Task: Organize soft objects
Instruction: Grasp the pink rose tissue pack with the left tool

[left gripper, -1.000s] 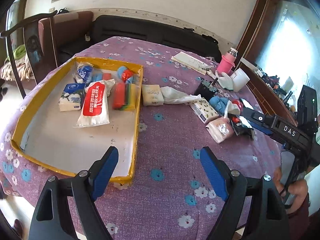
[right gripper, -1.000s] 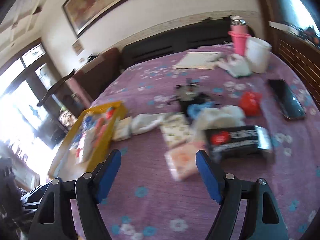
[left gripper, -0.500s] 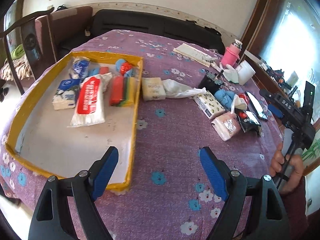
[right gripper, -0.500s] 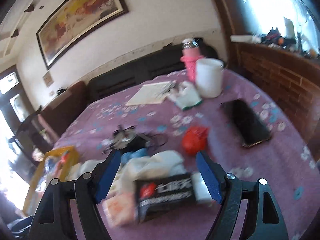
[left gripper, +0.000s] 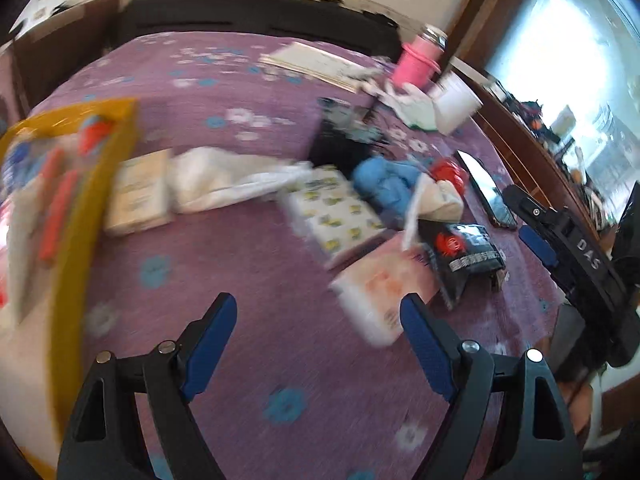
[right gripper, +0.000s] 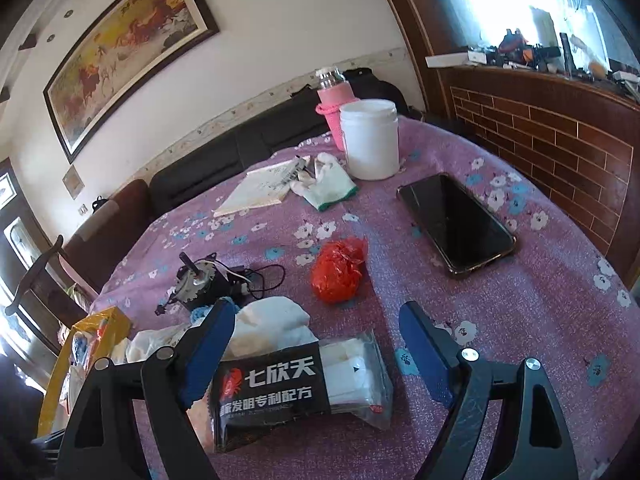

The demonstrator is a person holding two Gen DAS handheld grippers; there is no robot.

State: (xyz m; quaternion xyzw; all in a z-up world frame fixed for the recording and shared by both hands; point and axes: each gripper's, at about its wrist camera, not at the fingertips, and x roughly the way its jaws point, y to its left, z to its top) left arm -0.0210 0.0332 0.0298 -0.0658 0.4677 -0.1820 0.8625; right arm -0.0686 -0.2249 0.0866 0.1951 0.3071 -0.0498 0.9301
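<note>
Black packet (right gripper: pixel 296 388) | lies on counter (right gripper: pixel 520 304) between the spread, empty right tool (right gripper: pixel 316 344), whose jaws have just been opening | likely light, crinkly, slippery film; grip across its padded middle | left tool (left gripper: pixel 318 330) spread, empty

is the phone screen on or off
Off, it seems: the phone lies flat, face up on the tablecloth, its screen uniformly black.

The left gripper (left gripper: pixel 318 328) has been swung away from the yellow tray (left gripper: pixel 76 240) toward the pink tissue pack (left gripper: pixel 380 292). The right gripper (right gripper: pixel 316 336) has been brought over the black packet (right gripper: pixel 280 384), its jaws having just been opened wider, nothing gripped.
</note>
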